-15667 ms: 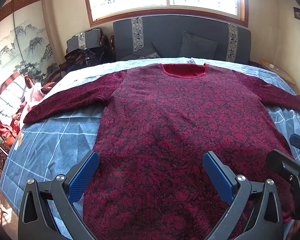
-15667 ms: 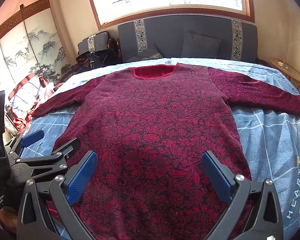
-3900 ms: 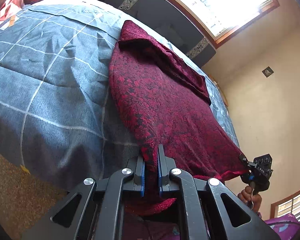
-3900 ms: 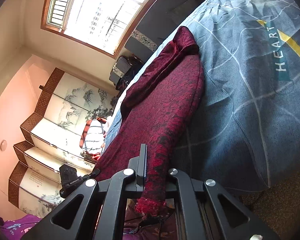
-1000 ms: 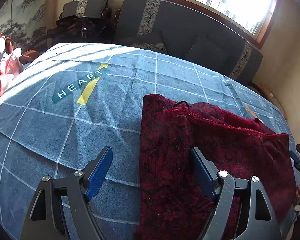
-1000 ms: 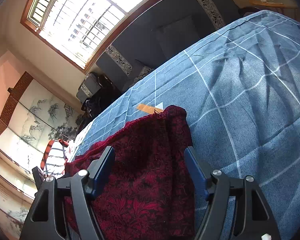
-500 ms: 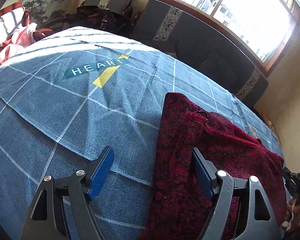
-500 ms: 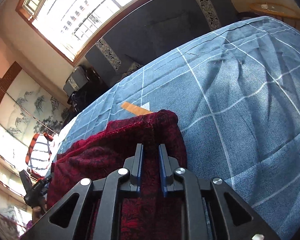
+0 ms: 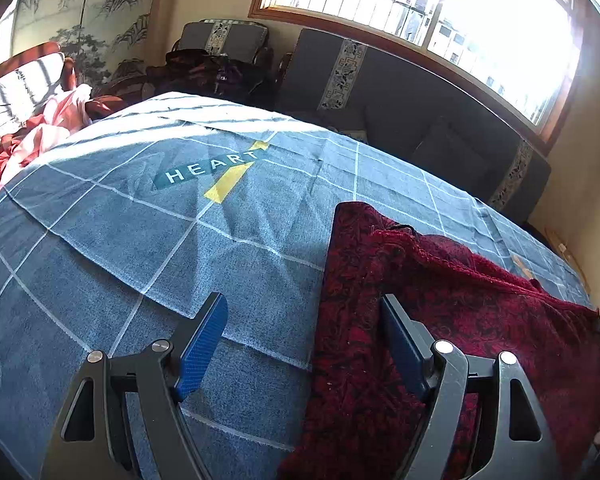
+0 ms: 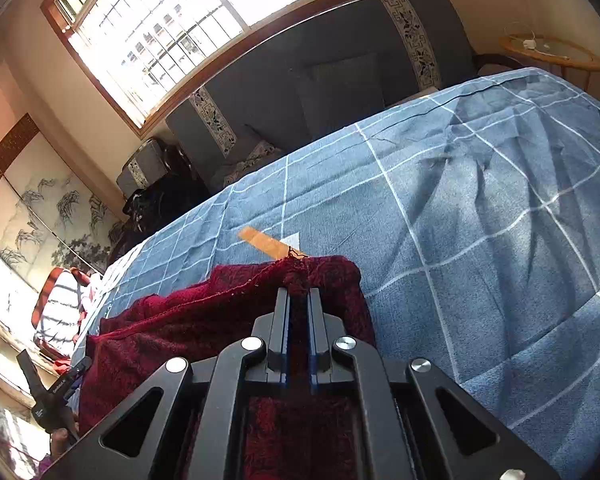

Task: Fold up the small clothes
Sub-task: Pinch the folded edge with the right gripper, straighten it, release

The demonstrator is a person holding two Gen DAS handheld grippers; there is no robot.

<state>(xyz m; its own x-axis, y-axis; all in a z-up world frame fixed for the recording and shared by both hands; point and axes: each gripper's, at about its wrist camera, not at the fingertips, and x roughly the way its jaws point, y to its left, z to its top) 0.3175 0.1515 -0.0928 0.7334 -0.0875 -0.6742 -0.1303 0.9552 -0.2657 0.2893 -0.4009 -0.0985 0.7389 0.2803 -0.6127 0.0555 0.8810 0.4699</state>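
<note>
Where right claw [image 10: 299, 294] gaped a second ago, now pinching sweater [image 10: 220, 312]

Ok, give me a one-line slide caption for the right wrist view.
Right gripper pinches a corner of the folded red sweater on the blue checked bedspread.

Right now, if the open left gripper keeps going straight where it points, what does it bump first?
Probably the red sweater's folded edge: the left gripper is open, one finger already over it, the other above the blue bedsheet. Depth is unclear.
</note>
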